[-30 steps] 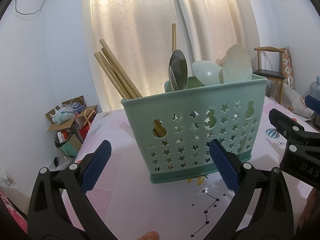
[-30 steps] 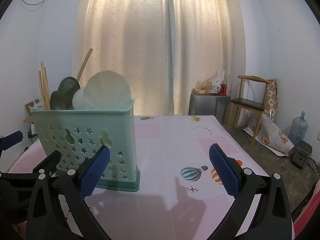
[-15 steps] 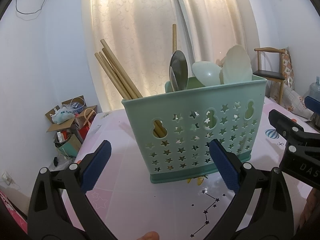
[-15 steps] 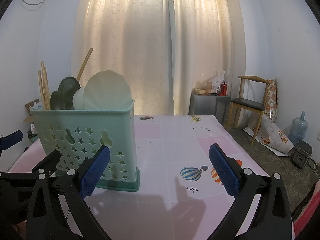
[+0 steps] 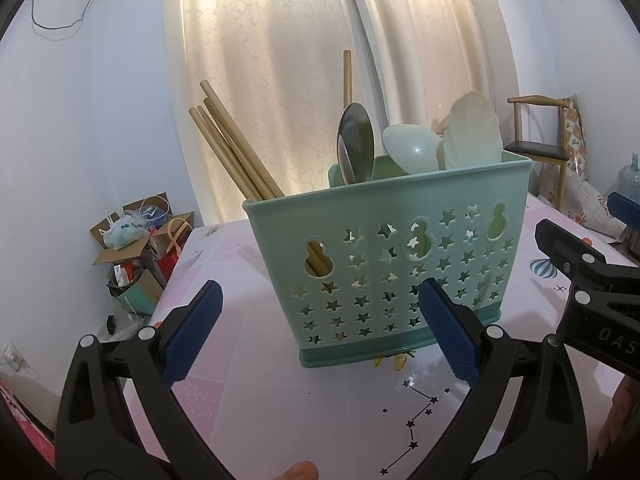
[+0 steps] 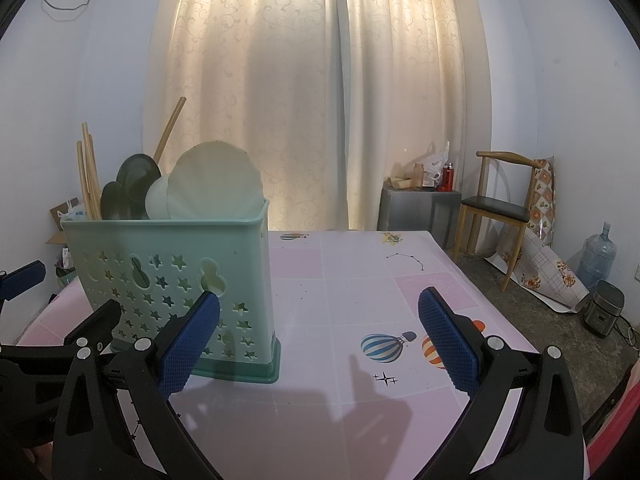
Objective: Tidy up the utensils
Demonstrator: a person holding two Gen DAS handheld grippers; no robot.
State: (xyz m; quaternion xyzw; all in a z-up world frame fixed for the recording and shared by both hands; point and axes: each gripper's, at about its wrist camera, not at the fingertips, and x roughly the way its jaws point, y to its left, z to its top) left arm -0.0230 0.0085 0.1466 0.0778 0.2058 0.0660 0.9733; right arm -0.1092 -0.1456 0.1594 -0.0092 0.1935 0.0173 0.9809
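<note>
Backlit curtains (image 6: 320, 96) fill the far wall, and under us lies a pink table (image 6: 360, 288) printed with balloons and stars. On it stands the green caddy (image 5: 384, 276), upright, already holding the chopsticks (image 5: 236, 152), a steel spoon (image 5: 355, 142) and pale spoons (image 5: 472, 136). We see no loose utensil on the table in either view, so we judge the sorting nearly or fully done.

Our left gripper (image 5: 320, 332) hangs just in front of the caddy, pads spread wide, gripping nothing. Our right gripper (image 6: 318, 340) is equally spread and empty, its left pad (image 6: 188, 348) close beside the caddy's corner.

The risk we see is tipping. That caddy is tall, narrow and top-heavy with the long chopsticks leaning out to one side; a careless swing of either gripper could nudge it and topple it or spill the sticks. Both grippers also sit close together, so crossing paths could knock them into each other.
</note>
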